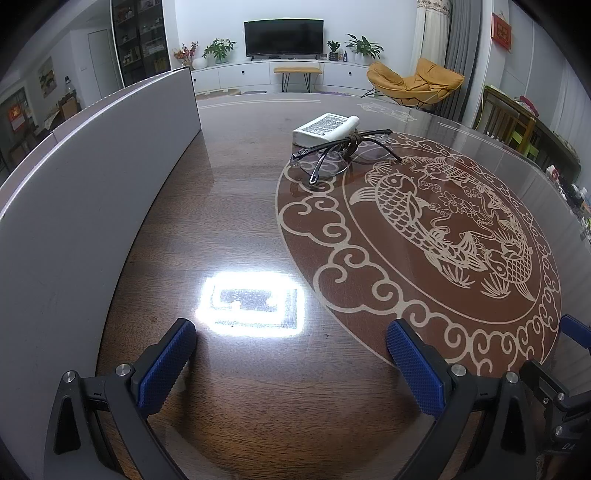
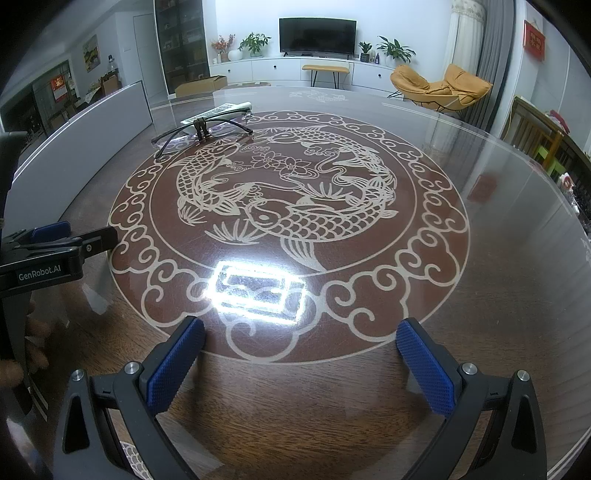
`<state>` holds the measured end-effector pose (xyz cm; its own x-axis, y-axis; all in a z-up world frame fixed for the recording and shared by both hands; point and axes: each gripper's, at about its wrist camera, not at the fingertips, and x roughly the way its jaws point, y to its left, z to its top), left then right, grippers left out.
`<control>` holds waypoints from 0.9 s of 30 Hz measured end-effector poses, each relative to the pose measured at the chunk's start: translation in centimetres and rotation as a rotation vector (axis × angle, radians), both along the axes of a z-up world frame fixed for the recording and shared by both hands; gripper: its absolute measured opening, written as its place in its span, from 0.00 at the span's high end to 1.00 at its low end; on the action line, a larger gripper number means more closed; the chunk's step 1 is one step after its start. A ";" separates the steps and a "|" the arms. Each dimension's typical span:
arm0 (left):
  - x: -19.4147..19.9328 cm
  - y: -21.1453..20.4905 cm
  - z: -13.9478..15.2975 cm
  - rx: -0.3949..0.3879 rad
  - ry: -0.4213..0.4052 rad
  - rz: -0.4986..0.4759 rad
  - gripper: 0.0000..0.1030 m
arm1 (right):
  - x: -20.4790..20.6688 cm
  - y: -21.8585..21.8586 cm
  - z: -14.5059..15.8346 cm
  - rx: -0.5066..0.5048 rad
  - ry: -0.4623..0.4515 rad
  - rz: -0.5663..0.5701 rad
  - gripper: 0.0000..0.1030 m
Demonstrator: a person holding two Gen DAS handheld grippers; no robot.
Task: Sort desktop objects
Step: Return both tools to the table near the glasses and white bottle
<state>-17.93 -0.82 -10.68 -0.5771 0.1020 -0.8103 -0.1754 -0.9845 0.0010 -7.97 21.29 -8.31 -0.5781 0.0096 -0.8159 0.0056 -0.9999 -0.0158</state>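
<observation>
Both grippers, left (image 1: 291,350) and right (image 2: 301,349), jaws spread, empty; "GenRobot.AI" on left gripper body.

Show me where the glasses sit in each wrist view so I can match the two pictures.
Left wrist: the glasses lie upper centre-right, at the far left rim of the fish medallion, against the white tube.
Right wrist: the glasses lie upper left, at the medallion's far left rim, in front of the tube.
Shared landmark: the TV on the far wall.
</observation>
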 end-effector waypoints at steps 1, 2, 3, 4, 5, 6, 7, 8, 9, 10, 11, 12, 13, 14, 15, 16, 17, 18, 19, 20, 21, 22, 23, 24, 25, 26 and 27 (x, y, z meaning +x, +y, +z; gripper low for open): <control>0.0 0.0 0.0 0.000 0.000 -0.001 0.00 | 0.0 0.0 0.0 0.000 0.000 0.000 0.00; 0.2 -0.1 -0.1 -0.001 0.000 -0.021 0.00 | 0.1 0.0 0.1 0.000 0.000 0.000 0.00; 0.2 -0.3 -0.1 0.001 -0.001 -0.042 0.00 | 0.1 0.0 0.1 0.000 0.000 0.000 0.00; 0.3 -0.4 -0.1 0.000 -0.003 -0.065 0.00 | 0.0 0.0 0.0 0.000 0.000 0.000 0.00; 0.3 -0.5 -0.1 -0.001 -0.007 -0.085 0.00 | 0.0 0.0 0.0 0.000 0.000 0.000 0.00; 0.4 -0.5 0.0 -0.001 -0.011 -0.100 0.00 | 0.1 0.0 0.1 0.000 0.000 0.000 0.00; 0.4 -0.7 0.0 -0.003 -0.014 -0.117 0.00 | 0.0 0.0 0.0 0.000 0.000 0.000 0.00; 0.4 -0.7 0.2 -0.003 -0.016 -0.126 0.00 | 0.1 0.0 0.1 0.000 0.000 0.000 0.00; 0.5 -0.7 0.2 -0.002 -0.016 -0.136 0.00 | 0.1 0.0 0.1 0.000 0.000 0.000 0.00; 0.7 -0.8 0.1 -0.003 -0.016 -0.142 0.00 | 0.0 0.0 0.0 0.000 0.000 0.000 0.00; 1.1 -0.9 0.2 0.001 -0.008 -0.151 0.00 | 0.1 0.0 0.1 0.000 0.000 0.000 0.00; 0.9 -0.9 0.1 0.003 -0.006 -0.159 0.00 | 0.0 0.0 0.0 0.000 0.000 0.000 0.00; 1.1 -0.9 0.1 0.003 -0.006 -0.162 0.00 | 0.1 0.0 0.0 0.000 0.000 -0.001 0.00; 1.2 -0.9 0.1 0.002 -0.003 -0.157 0.00 | 0.0 0.0 0.0 0.000 0.000 -0.001 0.00; 1.2 -0.9 0.1 0.001 -0.001 -0.152 0.00 | 0.1 0.0 0.1 0.000 0.000 -0.001 0.00; 1.3 -0.9 0.2 0.001 -0.001 -0.150 0.00 | 0.1 0.0 0.0 0.000 0.001 -0.001 0.00; 1.3 -0.9 0.2 0.001 -0.001 -0.149 0.00 | -0.4 -0.1 0.0 -0.002 0.002 0.012 0.00; 1.3 -0.9 0.2 0.001 -0.001 -0.149 0.00 | -0.9 -0.2 0.3 -0.003 -0.001 0.032 0.00; 1.3 -0.9 0.2 0.001 -0.001 -0.149 0.00 | -2.9 -0.9 0.4 -0.003 -0.020 0.080 0.00; 1.3 -0.9 0.2 0.001 -0.001 -0.149 0.00 | -4.4 -1.4 0.3 -0.011 -0.036 0.099 0.00; 1.3 -0.9 0.2 0.001 -0.001 -0.149 0.00 | -7.0 -2.1 0.7 -0.052 -0.047 0.119 0.00; 1.3 -0.9 0.2 0.001 -0.001 -0.149 0.00 | -9.2 -2.8 1.2 -0.099 -0.037 0.126 0.00; 1.3 -0.9 0.2 0.001 -0.001 -0.149 0.00 | -10.9 -3.4 1.8 -0.133 -0.028 0.130 0.00; 1.3 -0.9 0.2 0.001 -0.001 -0.149 0.00 | -12.9 -4.1 2.3 -0.163 -0.026 0.133 0.00; 1.3 -0.9 0.2 0.001 -0.001 -0.149 0.00 | -15.5 -5.1 2.7 -0.195 -0.040 0.133 0.00; 1.3 -0.9 0.2 0.001 -0.001 -0.149 0.00 | -18.1 -6.1 3.0 -0.219 -0.067 0.126 0.00; 1.3 -0.9 0.2 0.001 -0.001 -0.149 0.00 | -19.5 -6.7 3.1 -0.234 -0.086 0.118 0.00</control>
